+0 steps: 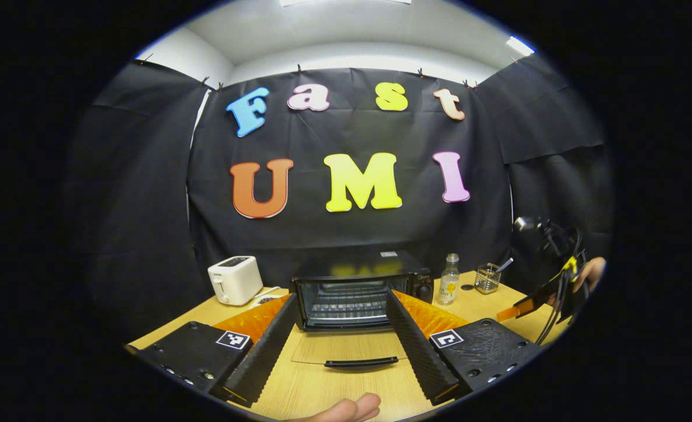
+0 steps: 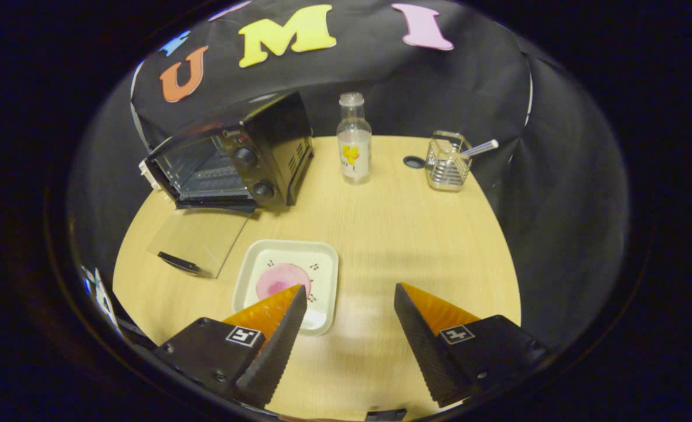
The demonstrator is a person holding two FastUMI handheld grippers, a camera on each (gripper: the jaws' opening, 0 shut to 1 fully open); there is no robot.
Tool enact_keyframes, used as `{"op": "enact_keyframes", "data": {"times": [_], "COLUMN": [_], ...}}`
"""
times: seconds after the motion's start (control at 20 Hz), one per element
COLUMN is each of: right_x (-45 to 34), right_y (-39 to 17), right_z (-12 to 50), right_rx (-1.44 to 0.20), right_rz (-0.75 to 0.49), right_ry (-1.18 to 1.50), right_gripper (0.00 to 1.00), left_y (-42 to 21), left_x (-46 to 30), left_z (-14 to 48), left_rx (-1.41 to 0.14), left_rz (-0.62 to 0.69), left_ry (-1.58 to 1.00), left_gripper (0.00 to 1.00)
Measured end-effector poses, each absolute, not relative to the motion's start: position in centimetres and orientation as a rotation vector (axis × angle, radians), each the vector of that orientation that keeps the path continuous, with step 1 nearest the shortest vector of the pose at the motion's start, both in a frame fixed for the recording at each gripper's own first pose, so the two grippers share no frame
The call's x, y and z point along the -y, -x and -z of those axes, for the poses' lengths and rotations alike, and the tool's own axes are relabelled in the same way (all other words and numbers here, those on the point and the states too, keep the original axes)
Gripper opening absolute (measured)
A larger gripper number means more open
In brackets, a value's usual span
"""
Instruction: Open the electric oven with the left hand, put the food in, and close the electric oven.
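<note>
Beyond the right tool [image 2: 350, 302], food [image 2: 282, 280] lies left.

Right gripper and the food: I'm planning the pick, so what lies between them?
Nothing: in the right gripper view the open right gripper hovers beside the plate holding the pink food.

One oven [image 2: 228, 161], one toaster [image 1: 235, 279], one bottle [image 2: 354, 140], one plate [image 2: 322, 275].

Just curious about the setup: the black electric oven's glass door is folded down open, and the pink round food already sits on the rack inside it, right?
Not quite. The black electric oven has its glass door folded down open, but the pink round food lies on the white square plate on the wooden table, as the right gripper view shows.
</note>
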State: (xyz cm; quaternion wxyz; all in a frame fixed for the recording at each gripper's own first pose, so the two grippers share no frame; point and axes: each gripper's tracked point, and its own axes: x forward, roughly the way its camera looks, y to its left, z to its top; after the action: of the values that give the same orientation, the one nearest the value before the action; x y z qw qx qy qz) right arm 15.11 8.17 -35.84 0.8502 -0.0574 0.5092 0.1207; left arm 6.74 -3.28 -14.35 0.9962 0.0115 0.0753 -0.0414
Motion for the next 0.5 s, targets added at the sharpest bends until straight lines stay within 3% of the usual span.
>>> {"op": "enact_keyframes", "data": {"times": [0.25, 0.45, 0.5], "right_x": [-10.1, -11.4, -11.4], "right_y": [-16.5, -16.2, -16.2], "right_z": [40.0, 42.6, 43.2], "right_rx": [-1.213, -1.343, -1.361], "right_rz": [-0.324, -0.368, -0.378], "right_ry": [0.089, 0.007, -0.005], "right_gripper": [0.82, 0.58, 0.41], "left_y": [-7.0, -6.5, -6.4], "left_x": [3.3, 3.8, 3.8], "left_z": [10.2, 9.4, 10.2], "left_rx": [-0.024, -0.019, -0.063], "left_rz": [0.096, 0.117, 0.128], "left_ry": [-0.007, -0.004, -0.004], "left_gripper": [0.96, 0.95, 0.95]}}
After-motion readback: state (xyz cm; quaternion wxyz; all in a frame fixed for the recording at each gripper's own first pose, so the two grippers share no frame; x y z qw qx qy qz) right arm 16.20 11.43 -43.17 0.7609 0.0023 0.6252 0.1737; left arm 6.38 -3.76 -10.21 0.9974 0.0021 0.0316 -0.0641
